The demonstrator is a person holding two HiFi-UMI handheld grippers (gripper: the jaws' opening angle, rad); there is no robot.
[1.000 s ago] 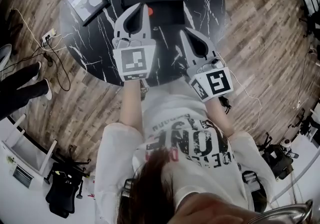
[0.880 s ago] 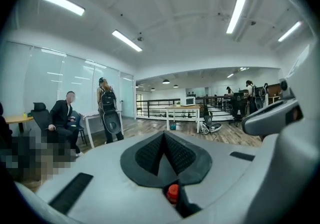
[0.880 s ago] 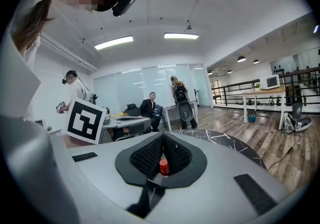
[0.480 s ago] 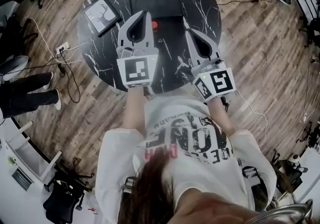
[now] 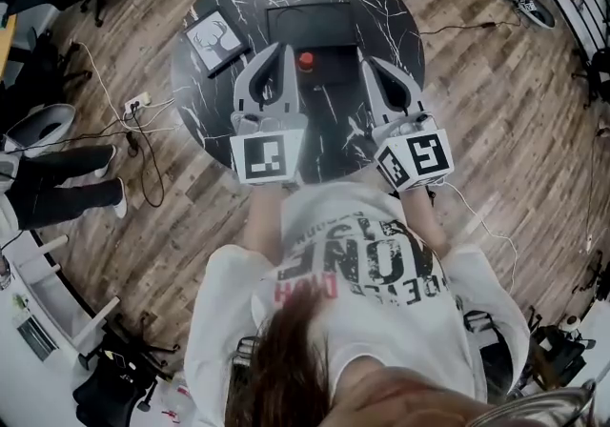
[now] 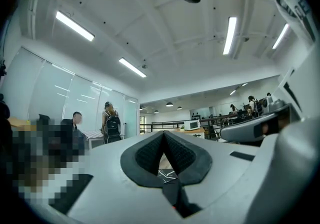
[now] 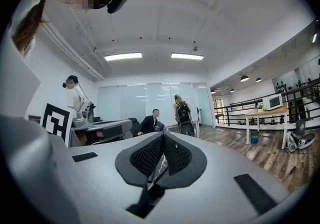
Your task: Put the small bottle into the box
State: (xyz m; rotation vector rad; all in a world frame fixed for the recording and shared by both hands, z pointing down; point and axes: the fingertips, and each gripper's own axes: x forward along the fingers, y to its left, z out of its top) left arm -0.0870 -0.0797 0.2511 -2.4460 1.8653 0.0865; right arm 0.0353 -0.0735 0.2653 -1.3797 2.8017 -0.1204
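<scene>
Jaws, left gripper (image 5: 283, 49): pressed together, nothing between them. Held level above the near left part of the tabletop (image 5: 376, 6).

Jaws, right gripper (image 5: 363, 55): closed pad to pad, empty. Level, above the near right part.

Bottle (image 5: 306, 61): small, red cap, upright near the middle of the tabletop, just on the near side of the box, outside it. Seen from the head view between the two gripper tips, nearer the left one; neither touches it.

Box (image 5: 311, 7): black, open, toward the far edge.

Frame (image 5: 217, 41): deer picture, at the left edge.

Tabletop: round, black marble.
</scene>
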